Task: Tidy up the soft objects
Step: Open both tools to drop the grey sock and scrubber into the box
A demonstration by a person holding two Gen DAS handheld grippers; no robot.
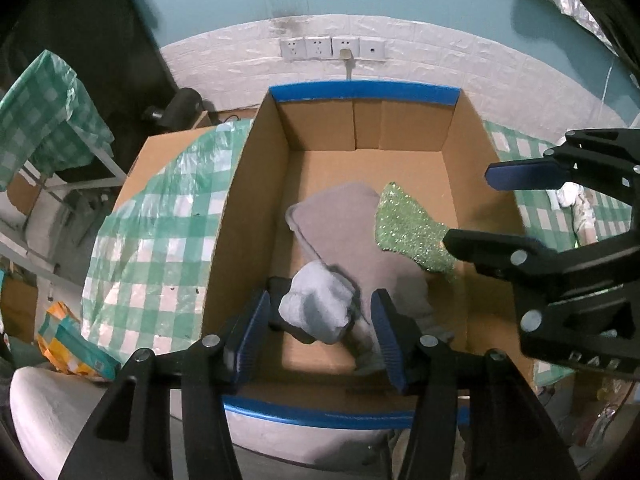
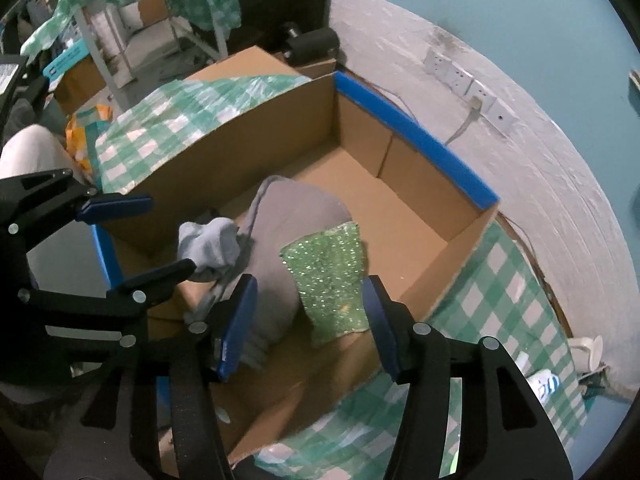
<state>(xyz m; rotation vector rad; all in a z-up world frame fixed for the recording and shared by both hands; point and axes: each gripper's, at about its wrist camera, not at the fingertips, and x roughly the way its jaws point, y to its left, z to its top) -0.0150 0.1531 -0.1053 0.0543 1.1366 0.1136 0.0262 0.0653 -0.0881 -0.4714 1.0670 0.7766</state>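
Note:
An open cardboard box [image 1: 452, 128] [image 2: 424, 176] with blue-taped rims holds a grey pillow [image 1: 340, 220] [image 2: 296, 208], a green sequinned cloth [image 1: 408, 228] [image 2: 332, 272] and a pale blue-grey soft bundle [image 1: 316, 304] [image 2: 208, 244]. My left gripper [image 1: 320, 332] [image 2: 132, 236] is open above the box's near end, with the bundle between its jaws and apart from them. My right gripper [image 2: 308, 316] [image 1: 468, 208] is open over the box's right side, with the sequinned cloth between its jaws and untouched.
The box sits on a table with a green-and-white checked cover [image 1: 160, 232] [image 2: 500, 300]. Wall sockets [image 1: 332, 48] are behind. Another covered table [image 1: 44, 108] and cardboard boxes stand at the left. Small items [image 2: 544, 384] lie on the table at the right.

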